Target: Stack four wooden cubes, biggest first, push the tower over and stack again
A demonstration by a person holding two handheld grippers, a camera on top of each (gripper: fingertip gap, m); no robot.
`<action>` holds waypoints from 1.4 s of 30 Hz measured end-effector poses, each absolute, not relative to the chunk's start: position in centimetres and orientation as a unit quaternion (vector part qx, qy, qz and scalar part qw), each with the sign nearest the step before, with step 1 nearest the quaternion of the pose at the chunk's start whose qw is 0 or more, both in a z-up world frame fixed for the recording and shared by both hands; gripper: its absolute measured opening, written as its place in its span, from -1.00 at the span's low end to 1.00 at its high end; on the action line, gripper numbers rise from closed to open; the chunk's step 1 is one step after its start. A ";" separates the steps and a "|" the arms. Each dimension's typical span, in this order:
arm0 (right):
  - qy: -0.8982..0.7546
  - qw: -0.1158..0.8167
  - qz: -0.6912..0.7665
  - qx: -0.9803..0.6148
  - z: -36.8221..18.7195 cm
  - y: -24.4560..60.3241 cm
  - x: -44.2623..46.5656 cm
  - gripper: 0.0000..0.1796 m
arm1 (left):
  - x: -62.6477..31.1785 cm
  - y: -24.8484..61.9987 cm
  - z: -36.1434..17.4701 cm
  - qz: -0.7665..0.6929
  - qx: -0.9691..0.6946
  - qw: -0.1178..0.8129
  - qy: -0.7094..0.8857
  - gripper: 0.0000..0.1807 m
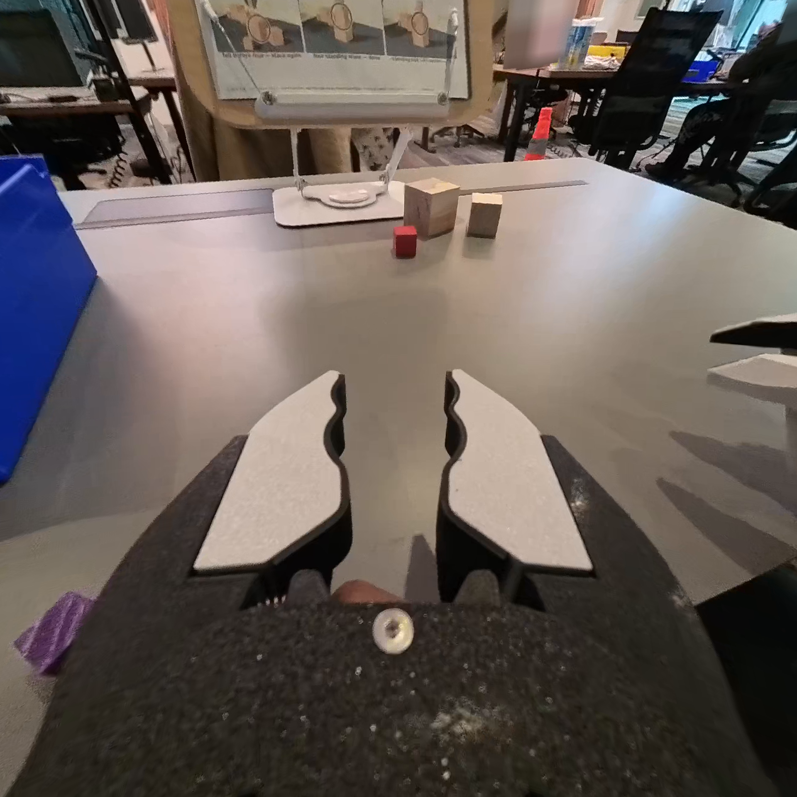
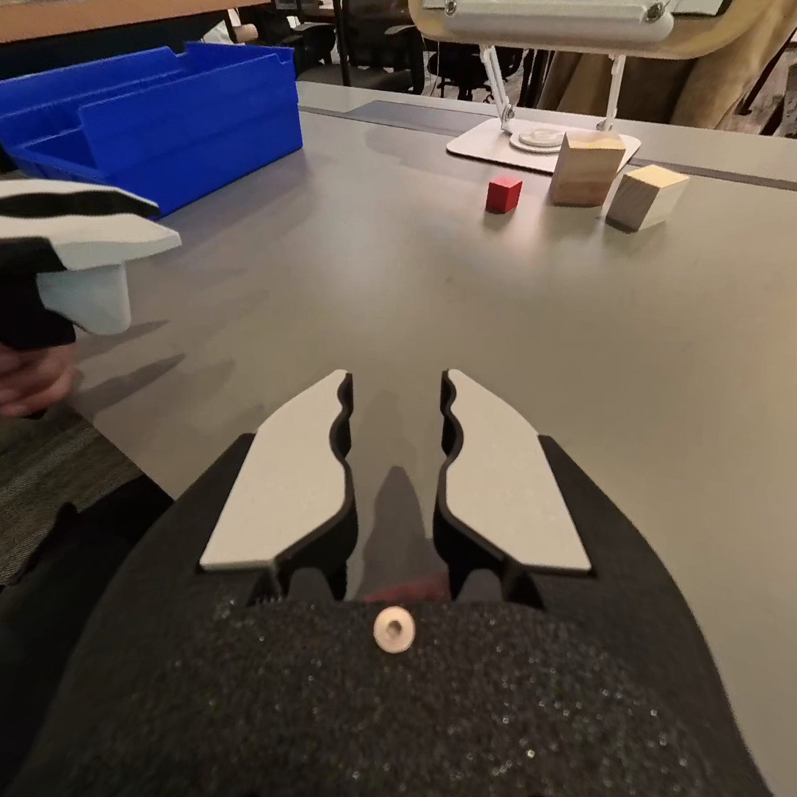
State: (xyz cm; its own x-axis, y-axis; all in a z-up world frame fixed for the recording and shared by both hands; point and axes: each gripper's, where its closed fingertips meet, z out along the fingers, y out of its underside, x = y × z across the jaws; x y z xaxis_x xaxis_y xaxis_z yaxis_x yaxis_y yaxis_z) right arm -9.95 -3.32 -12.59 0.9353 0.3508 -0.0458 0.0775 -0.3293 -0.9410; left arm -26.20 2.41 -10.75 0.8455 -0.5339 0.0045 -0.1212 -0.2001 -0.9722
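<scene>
Three cubes stand apart on the grey table (image 1: 388,310) at its far side. The big wooden cube (image 1: 430,208) (image 2: 587,169) is next to the white stand base. A medium wooden cube (image 1: 484,214) (image 2: 647,196) sits just right of it. A small red cube (image 1: 404,241) (image 2: 503,195) sits in front left of the big one. My left gripper (image 1: 395,379) is open and empty, well short of the cubes. My right gripper (image 2: 396,376) is open and empty too, also near the table's front. The left gripper also shows at the left edge of the right wrist view (image 2: 108,241).
A blue bin (image 2: 164,116) (image 1: 30,302) stands on the table's left side. A white stand (image 1: 340,202) (image 2: 530,142) holding an instruction board sits at the far edge behind the cubes. The right gripper's fingers (image 1: 759,349) show at the right edge of the left wrist view. Chairs and desks lie beyond.
</scene>
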 end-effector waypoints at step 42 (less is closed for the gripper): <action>-0.087 0.364 0.003 -0.927 -11.8 30.1 -2.8 -0.27 | -25.9 2.2 -10.9 -0.172 -0.744 0.594 0.252 -0.53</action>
State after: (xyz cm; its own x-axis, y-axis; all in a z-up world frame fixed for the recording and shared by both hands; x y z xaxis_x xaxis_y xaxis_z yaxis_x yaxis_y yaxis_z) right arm -2.75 30.10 -11.76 0.9847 0.1641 0.0587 0.1602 -0.7191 -0.6762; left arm -25.89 2.24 -10.88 0.8145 -0.5786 -0.0435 -0.1708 -0.1674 -0.9710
